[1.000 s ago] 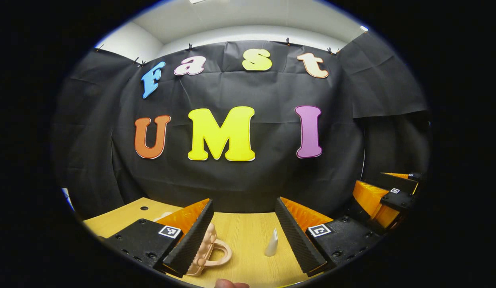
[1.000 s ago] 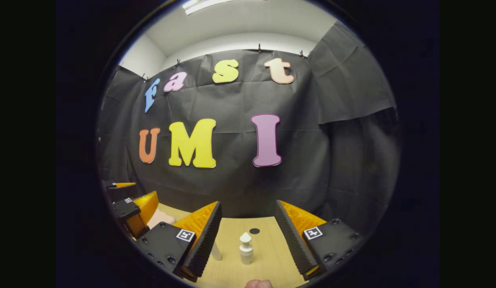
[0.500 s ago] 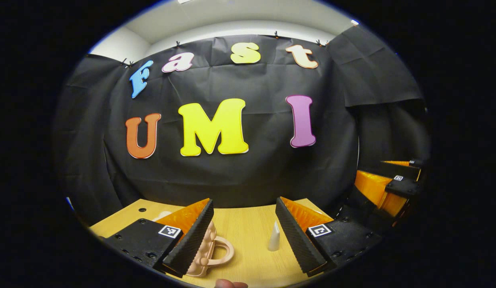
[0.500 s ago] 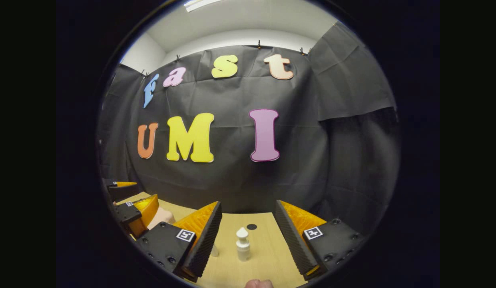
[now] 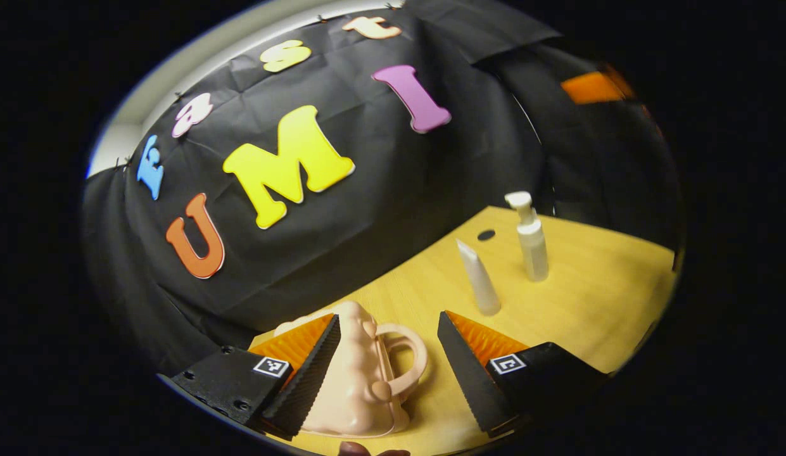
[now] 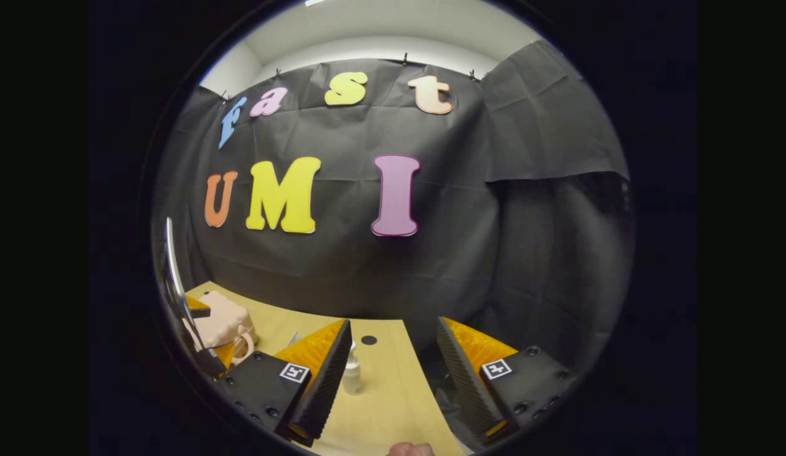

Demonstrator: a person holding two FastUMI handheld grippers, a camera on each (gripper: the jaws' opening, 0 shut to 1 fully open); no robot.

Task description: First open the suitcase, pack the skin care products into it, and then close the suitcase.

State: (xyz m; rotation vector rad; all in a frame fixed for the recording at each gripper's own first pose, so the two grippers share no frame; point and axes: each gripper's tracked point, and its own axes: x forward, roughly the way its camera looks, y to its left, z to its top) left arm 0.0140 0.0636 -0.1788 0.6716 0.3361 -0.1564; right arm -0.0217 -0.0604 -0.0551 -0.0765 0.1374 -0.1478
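Pump bottle (image 6: pixel 351 375) — half behind finger

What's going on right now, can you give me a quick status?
Left gripper open, fingers either side of the closed pink suitcase. Right gripper open, empty. Tube and pump bottle upright on the table, unpacked. Nothing blocking.

Left tool (image 5: pixel 386 367): two wedge-shaped fingers (image 5: pixel 304 373) with ribbed, sawtooth-textured inner faces, each bolted to a flat black mounting block. Each block carries a small square black-and-white marker (image 5: pixel 270 365) on its top face and several round screw heads along the outer edge. Right tool (image 6: pixel 393 373): same build, two ribbed wedge fingers (image 6: pixel 320 386) on black blocks, a square marker (image 6: pixel 294 372) on each, screw heads at the block corners. A fingertip (image 6: pixel 410 449) of the holding hand shows at the bottom edge of the right gripper view.
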